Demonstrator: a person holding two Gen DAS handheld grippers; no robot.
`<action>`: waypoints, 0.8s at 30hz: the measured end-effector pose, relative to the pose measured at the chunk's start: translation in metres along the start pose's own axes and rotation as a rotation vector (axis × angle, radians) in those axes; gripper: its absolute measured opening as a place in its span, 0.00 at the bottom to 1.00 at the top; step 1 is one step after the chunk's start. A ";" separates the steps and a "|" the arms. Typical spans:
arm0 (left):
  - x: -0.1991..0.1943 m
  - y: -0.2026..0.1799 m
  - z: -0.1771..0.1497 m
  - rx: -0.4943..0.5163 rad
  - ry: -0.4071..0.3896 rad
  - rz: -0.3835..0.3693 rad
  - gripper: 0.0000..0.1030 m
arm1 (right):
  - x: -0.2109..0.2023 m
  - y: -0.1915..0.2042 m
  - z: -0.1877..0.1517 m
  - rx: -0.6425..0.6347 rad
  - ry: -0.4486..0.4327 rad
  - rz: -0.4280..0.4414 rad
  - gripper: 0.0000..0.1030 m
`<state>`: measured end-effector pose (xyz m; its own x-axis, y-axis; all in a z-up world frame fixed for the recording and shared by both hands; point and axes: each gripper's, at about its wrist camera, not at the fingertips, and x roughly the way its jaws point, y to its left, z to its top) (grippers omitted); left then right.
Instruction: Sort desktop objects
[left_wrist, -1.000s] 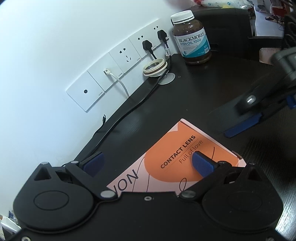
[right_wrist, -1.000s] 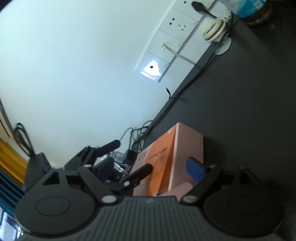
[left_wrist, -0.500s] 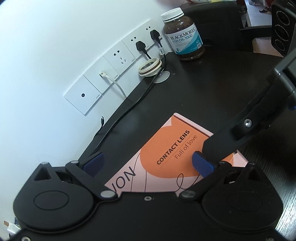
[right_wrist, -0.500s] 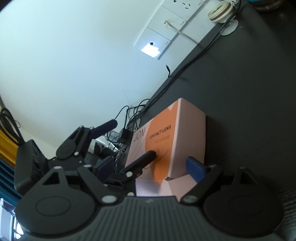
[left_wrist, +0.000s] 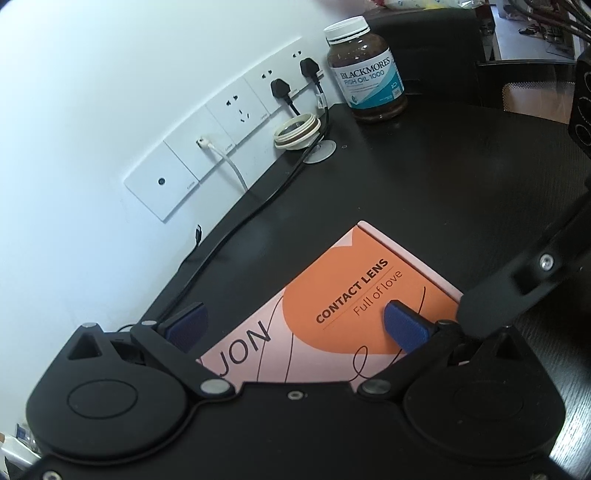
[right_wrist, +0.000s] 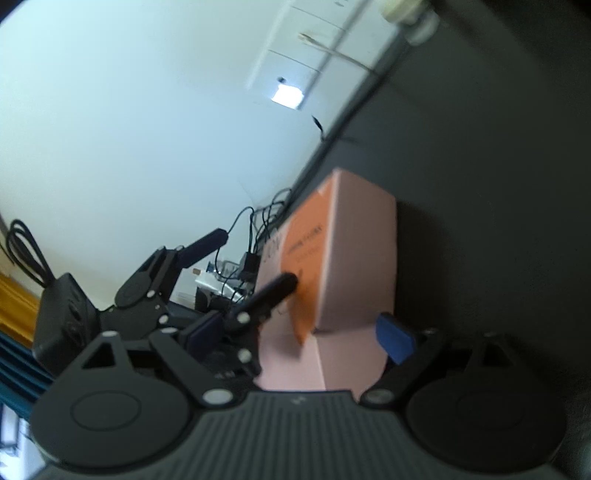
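Since the earlier frame your right gripper has dropped around the box, jaws opening. Centre it before closing; the left gripper stands open over the box.

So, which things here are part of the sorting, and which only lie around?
Part of the job:
- contact lens box, between both claws
- fish oil bottle
- tape roll

Lying about:
- wall sockets
- plugs and cables

Matt cardboard box on a dark wood-grain desk; glossy brown bottle.
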<state>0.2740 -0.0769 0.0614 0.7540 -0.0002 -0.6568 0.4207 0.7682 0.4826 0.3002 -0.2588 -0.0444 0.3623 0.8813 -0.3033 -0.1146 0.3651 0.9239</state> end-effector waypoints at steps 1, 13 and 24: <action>-0.001 -0.001 0.000 0.005 -0.003 0.006 1.00 | -0.001 0.000 -0.001 -0.002 -0.007 0.001 0.89; -0.001 0.001 -0.002 0.003 -0.012 -0.004 1.00 | 0.001 0.002 0.002 -0.020 -0.032 -0.015 0.88; -0.001 0.003 -0.006 -0.026 -0.031 -0.009 1.00 | 0.002 0.004 0.000 0.012 0.007 -0.009 0.91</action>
<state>0.2711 -0.0702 0.0602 0.7656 -0.0264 -0.6428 0.4144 0.7846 0.4613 0.3004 -0.2552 -0.0417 0.3568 0.8802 -0.3129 -0.1008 0.3692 0.9239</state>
